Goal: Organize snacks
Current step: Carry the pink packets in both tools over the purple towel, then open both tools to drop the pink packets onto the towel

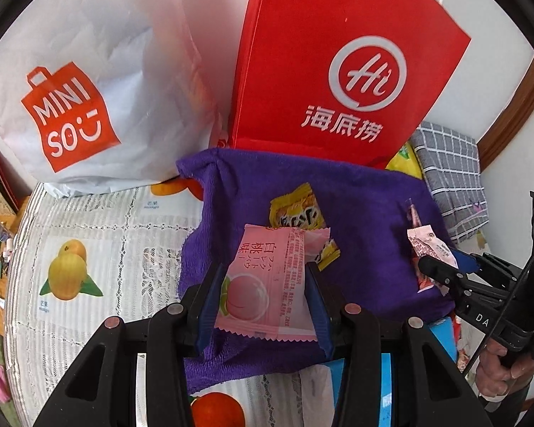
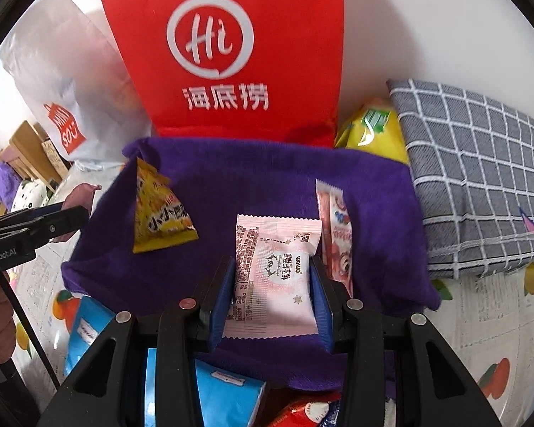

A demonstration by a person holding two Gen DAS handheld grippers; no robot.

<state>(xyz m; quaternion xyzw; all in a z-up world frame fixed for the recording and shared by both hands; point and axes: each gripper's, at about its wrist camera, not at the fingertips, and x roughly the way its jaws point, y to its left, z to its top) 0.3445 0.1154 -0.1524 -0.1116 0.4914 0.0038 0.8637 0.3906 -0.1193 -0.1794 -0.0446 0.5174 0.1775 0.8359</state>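
Landmark for this report: the purple towel (image 2: 252, 192), spread on the fruit-print tablecloth (image 1: 89, 235) in front of the red paper bag (image 2: 231, 53).

Left gripper (image 1: 263, 284): jaws drawn in on a pink peach-print snack packet (image 1: 267, 284), blue pads pressing both long sides, packet held over the near half of the towel.

Right gripper (image 2: 272, 291): jaws likewise closed on a pale pink snowflake-print packet (image 2: 274, 277), held over the near centre of the towel.

Already lying on the towel: 1 yellow triangular packet (image 2: 160, 217) toward its left side, and 1 narrow pink stick packet (image 2: 334, 235) just to the right of the right gripper's load.

Assessment: both hands appear to be bringing their packets to the towel, with 2 items still to be set down. Whether either packet already touches the cloth cannot be judged from these angles.

Recommendations:
1. Set each packet flat on bare purple cloth, the peach one between the yellow packet and the towel's centre, the snowflake one beside the stick packet without overlapping it.
2. Lower until the packet rests before easing the jaws apart; soft wrappers slide.
3. Keep the 2 grippers apart; they work close together here.
4. Lift straight off so the pads do not drag the towel.
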